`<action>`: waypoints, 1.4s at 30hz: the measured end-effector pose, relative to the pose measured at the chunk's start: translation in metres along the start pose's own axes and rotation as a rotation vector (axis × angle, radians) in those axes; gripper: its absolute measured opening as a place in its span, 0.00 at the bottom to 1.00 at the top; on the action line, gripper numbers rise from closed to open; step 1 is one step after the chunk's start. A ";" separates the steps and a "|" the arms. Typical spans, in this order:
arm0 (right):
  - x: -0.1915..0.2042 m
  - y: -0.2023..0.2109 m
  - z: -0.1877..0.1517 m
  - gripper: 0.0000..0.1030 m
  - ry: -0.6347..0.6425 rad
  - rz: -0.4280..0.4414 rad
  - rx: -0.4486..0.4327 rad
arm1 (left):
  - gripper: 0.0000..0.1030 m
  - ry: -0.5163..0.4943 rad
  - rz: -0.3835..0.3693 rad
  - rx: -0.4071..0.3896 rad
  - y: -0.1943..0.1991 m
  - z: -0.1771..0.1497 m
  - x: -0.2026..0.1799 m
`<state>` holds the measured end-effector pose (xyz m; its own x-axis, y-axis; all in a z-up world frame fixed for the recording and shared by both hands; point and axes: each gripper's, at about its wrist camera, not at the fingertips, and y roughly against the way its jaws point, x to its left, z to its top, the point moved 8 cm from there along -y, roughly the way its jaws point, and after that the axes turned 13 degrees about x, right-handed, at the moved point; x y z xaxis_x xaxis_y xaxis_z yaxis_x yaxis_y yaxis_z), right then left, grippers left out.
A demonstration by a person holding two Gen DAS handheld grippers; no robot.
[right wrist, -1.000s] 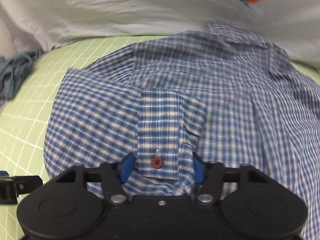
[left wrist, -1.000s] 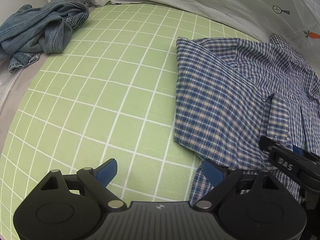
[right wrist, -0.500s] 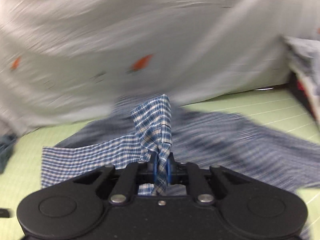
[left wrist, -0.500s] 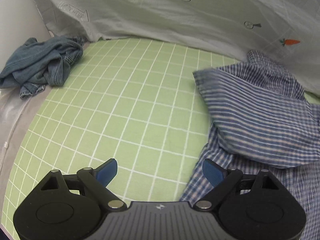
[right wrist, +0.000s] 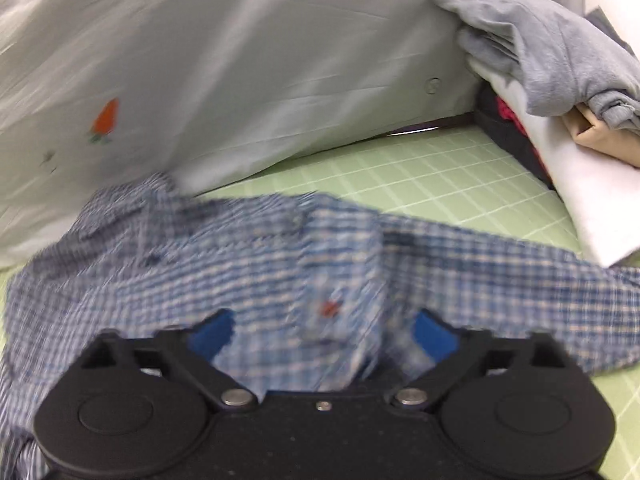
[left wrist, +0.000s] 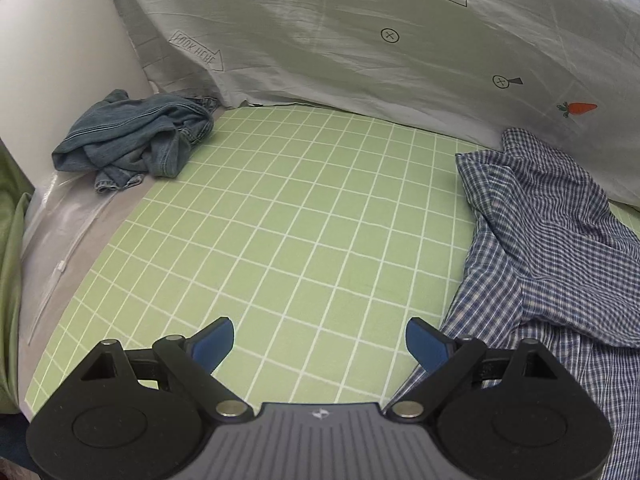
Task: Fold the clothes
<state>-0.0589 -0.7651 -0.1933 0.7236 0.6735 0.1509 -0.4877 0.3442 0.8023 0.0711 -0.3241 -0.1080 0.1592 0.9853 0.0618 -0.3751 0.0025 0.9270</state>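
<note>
A blue and white checked shirt (left wrist: 552, 248) lies crumpled on the green grid mat (left wrist: 304, 216), at the right of the left wrist view. My left gripper (left wrist: 320, 340) is open and empty over bare mat, its right finger at the shirt's edge. In the right wrist view the shirt (right wrist: 248, 264) is spread wide and blurred. My right gripper (right wrist: 324, 334) is open, and the shirt's cuff with a red button (right wrist: 330, 308) lies loose between its jaws.
A crumpled denim garment (left wrist: 136, 136) lies at the mat's far left corner. A pale sheet with carrot prints (left wrist: 360, 40) hangs behind. A stack of folded clothes (right wrist: 560, 92) stands at the right of the right wrist view.
My right gripper was shut on the shirt's cuff and lifted it; now it has opened and the cuff has dropped onto the shirt. My left gripper has drawn back from the shirt.
</note>
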 end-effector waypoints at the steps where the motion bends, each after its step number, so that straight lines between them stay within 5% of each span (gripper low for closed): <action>1: 0.007 0.005 -0.008 1.00 0.007 0.008 -0.001 | 0.90 0.004 0.001 0.001 0.001 -0.002 0.002; 9: 0.090 0.060 -0.074 1.00 0.089 0.180 -0.004 | 0.90 0.009 -0.061 -0.006 0.003 -0.024 0.030; 14: 0.149 0.097 -0.120 1.00 0.097 0.232 0.026 | 0.90 -0.099 -0.102 -0.015 -0.004 -0.039 0.050; 20: 0.214 0.133 -0.194 1.00 0.129 0.165 0.100 | 0.90 -0.174 -0.237 0.003 -0.010 -0.061 0.081; 24: 0.248 0.152 -0.241 0.97 0.088 0.135 0.117 | 0.90 -0.286 -0.258 -0.004 -0.006 -0.066 0.098; 33: 0.302 0.169 -0.308 0.72 0.075 0.147 0.189 | 0.90 -0.401 -0.317 0.017 -0.001 -0.086 0.128; 37: 0.314 0.165 -0.324 0.48 0.061 0.173 0.224 | 0.90 -0.435 -0.316 0.014 0.002 -0.098 0.142; 41: 0.317 0.161 -0.335 0.40 0.046 0.174 0.237 | 0.90 -0.443 -0.307 0.013 0.005 -0.106 0.157; 42: 0.316 0.161 -0.335 0.30 0.043 0.178 0.235 | 0.90 -0.438 -0.302 0.013 0.005 -0.108 0.161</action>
<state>-0.0728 -0.2774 -0.2098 0.6133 0.7382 0.2808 -0.4750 0.0607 0.8779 -0.0037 -0.1469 -0.1332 0.6260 0.7773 -0.0624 -0.2428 0.2704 0.9316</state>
